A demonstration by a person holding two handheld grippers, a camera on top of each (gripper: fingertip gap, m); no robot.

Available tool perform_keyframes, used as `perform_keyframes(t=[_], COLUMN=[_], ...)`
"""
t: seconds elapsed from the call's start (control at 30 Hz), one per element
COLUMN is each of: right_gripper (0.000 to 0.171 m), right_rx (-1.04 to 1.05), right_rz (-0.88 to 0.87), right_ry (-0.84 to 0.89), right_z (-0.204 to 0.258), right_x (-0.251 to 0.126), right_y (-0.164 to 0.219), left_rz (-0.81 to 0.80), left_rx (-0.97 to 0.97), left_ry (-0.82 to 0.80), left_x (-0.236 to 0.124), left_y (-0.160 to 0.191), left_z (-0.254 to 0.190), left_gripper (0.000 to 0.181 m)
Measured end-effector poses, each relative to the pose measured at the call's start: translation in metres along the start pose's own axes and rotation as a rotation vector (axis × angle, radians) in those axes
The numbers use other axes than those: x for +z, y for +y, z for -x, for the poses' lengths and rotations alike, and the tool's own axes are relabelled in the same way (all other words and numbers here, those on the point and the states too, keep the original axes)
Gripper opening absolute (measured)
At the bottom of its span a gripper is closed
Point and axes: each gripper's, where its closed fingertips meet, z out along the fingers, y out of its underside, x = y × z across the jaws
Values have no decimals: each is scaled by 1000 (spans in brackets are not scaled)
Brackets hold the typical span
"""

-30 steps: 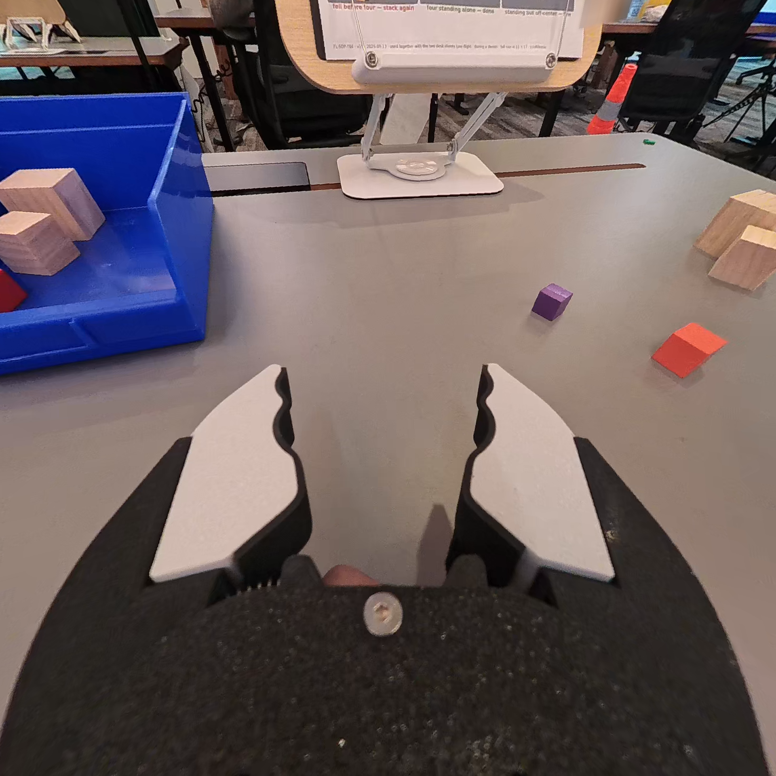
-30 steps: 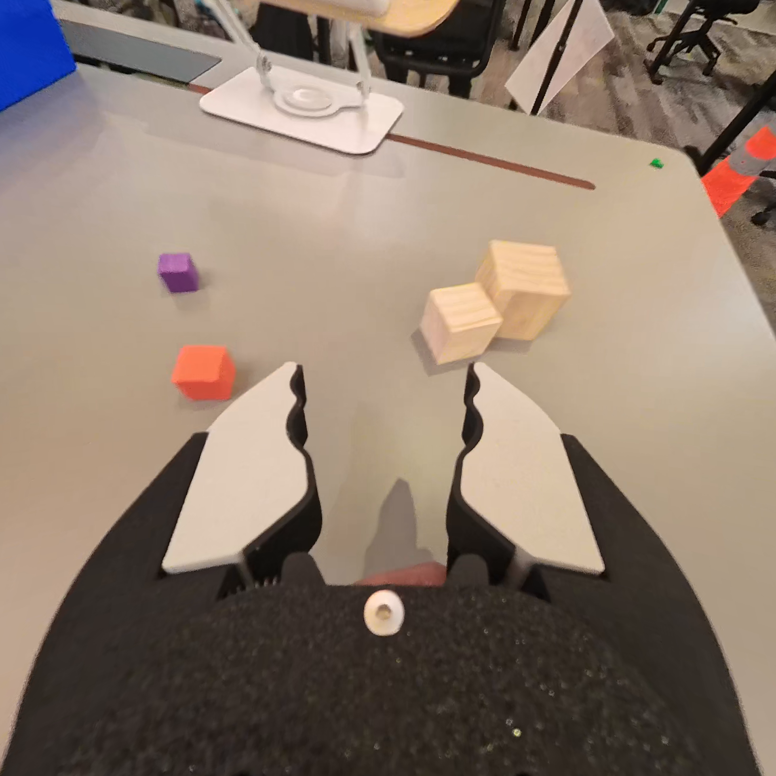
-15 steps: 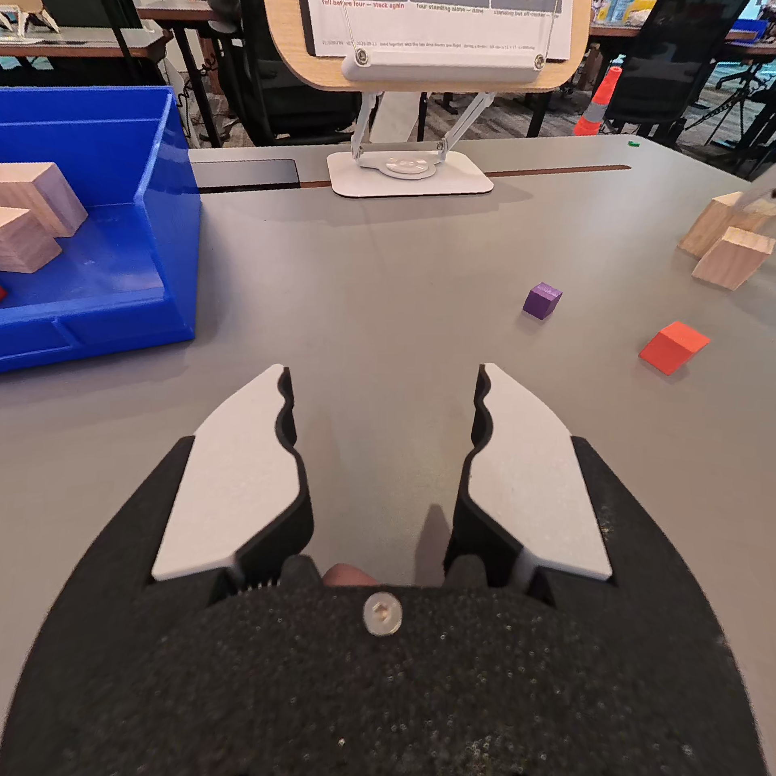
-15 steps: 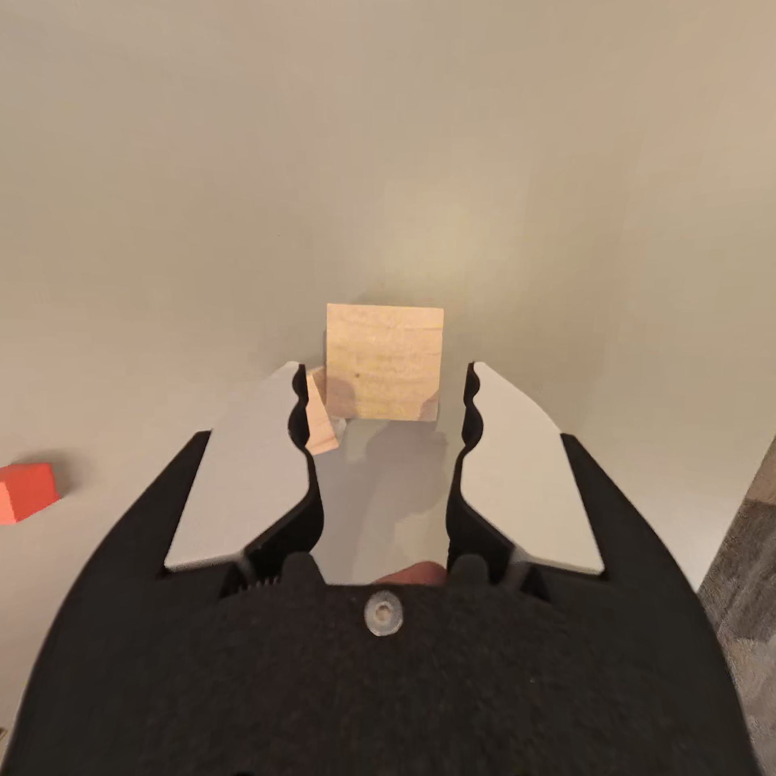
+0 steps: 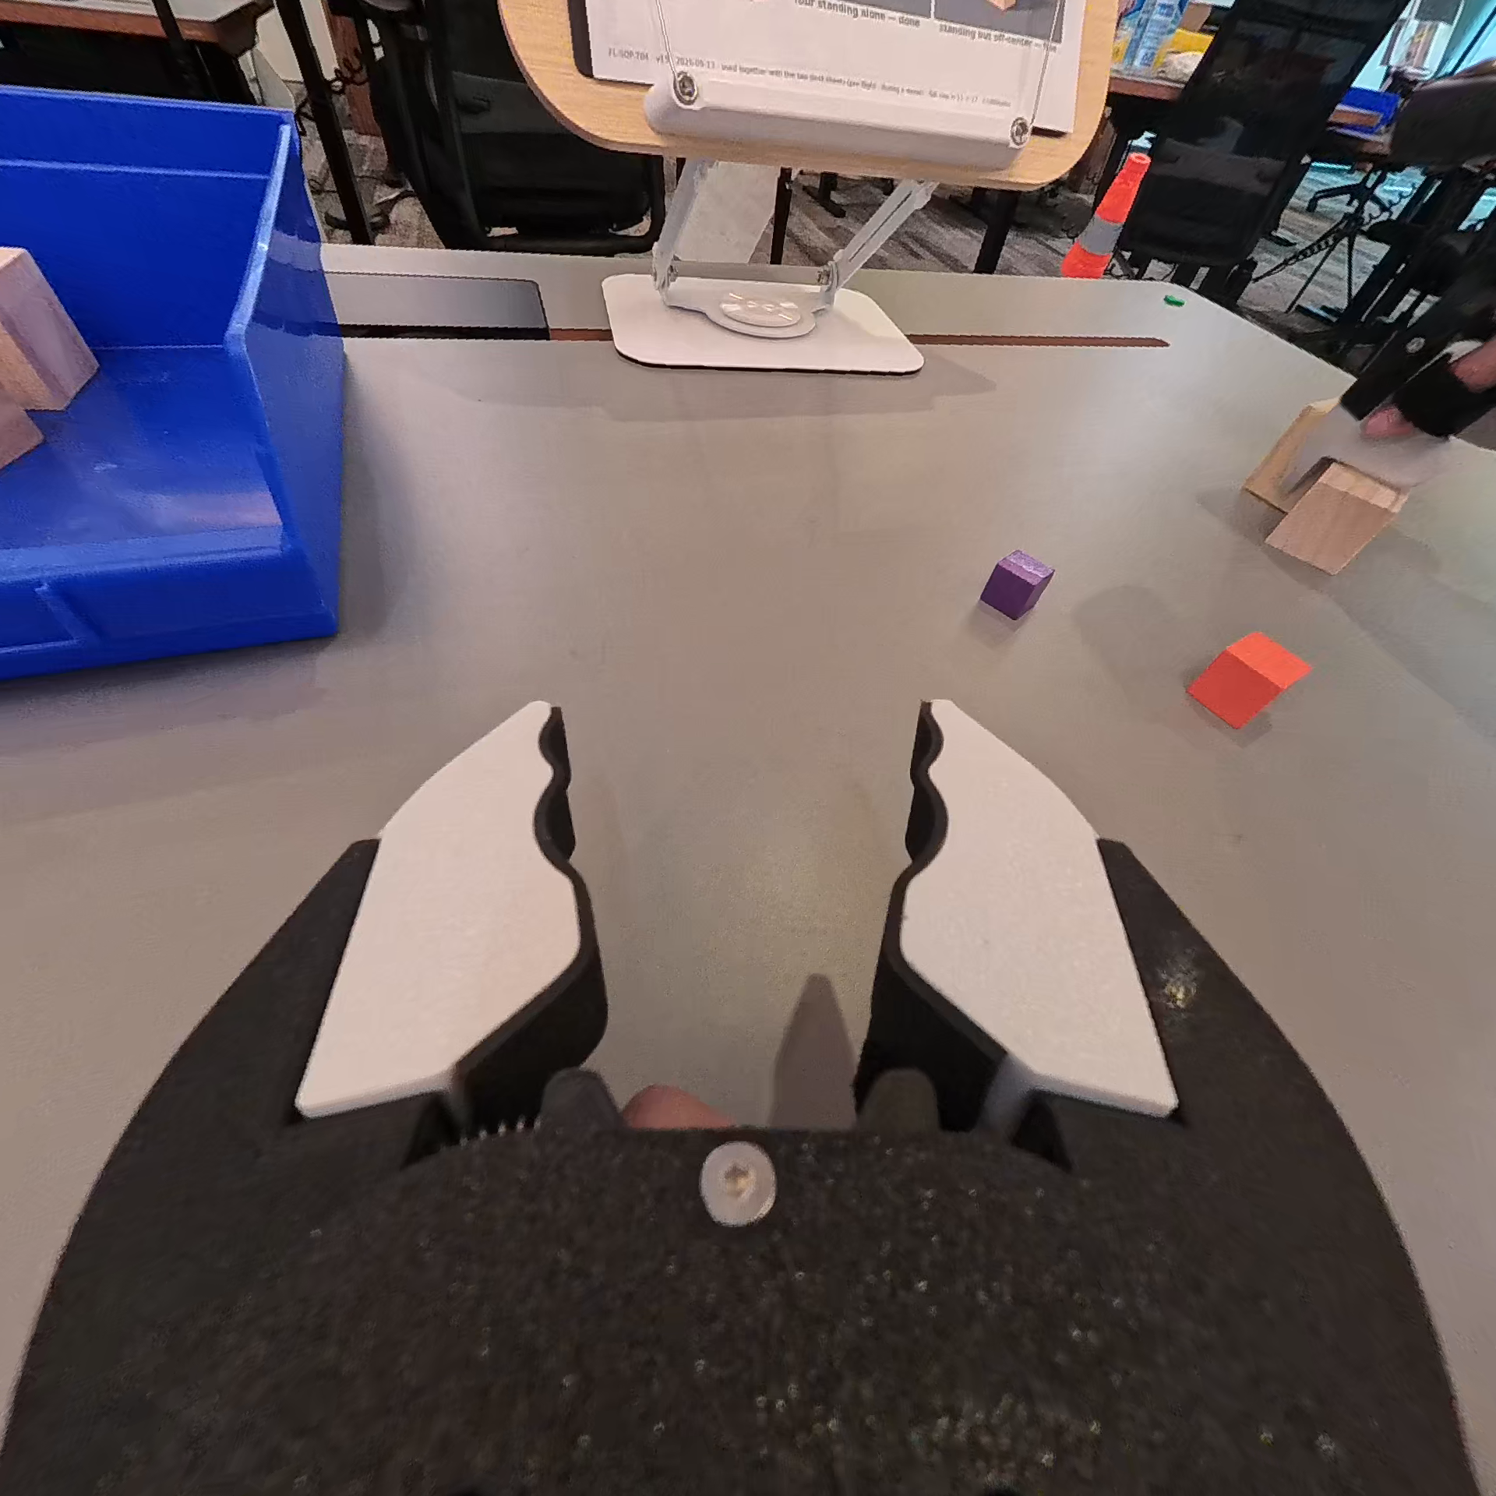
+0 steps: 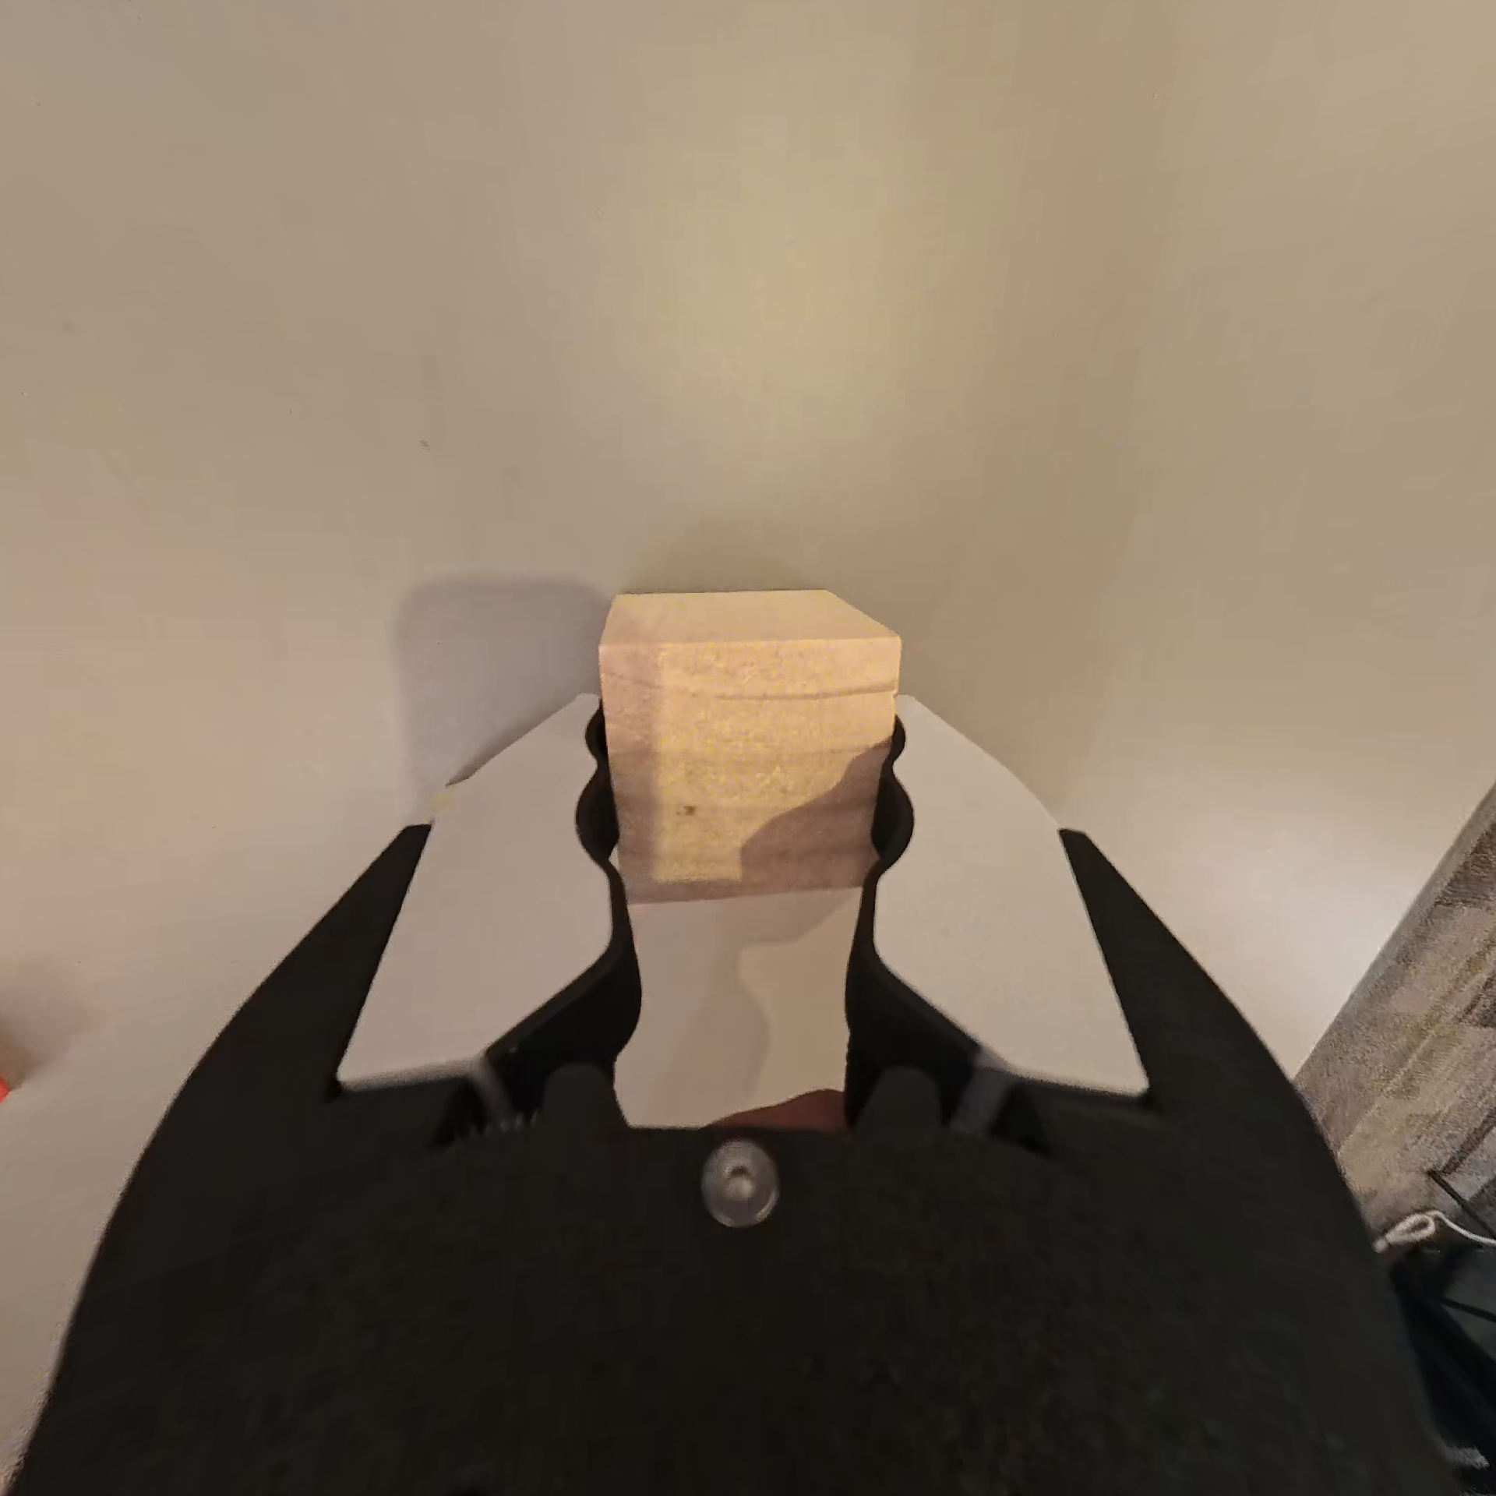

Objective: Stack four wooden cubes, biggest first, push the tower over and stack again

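Wooden cube [image 6: 749, 753] sitting between right tool [image 6: 745, 720] jaws, seemingly clamped, tabletop [image 6: 728, 283] below; left tool [image 5: 741, 712] gaping, empty, well apart.

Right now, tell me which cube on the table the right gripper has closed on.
The larger bare wooden cube; the right gripper clamps its sides, unlike the purple and orange cubes.

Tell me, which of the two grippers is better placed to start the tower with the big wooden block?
The right gripper: its fingers already close on the large wooden cube. The left gripper is open over bare table, well away from every loose cube.
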Motion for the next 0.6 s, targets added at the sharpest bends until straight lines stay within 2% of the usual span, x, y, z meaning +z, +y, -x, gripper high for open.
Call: perform_keyframes(t=[0.13,0.3,0.43,0.6], right_gripper=[62,62,62,62], right_rx=[-30,-117,-153,-195], right_rz=[-150,-524,-800,-1010], right_ry=[-21,-43,-90,-139], right_z=[5,36,77,114], right_x=[-19,-82,-130,-149], right_y=[-17,-36,-15,16], left_rz=[-3,-13,-24,-40], left_rx=[9,12,8,34], left_ry=[0,7,18,16], left_x=[0,-2,-3,-5], left_y=[0,-1,-2,-4], left_z=[-1,-2,-3,-5], left_gripper=[80,80,79,76])
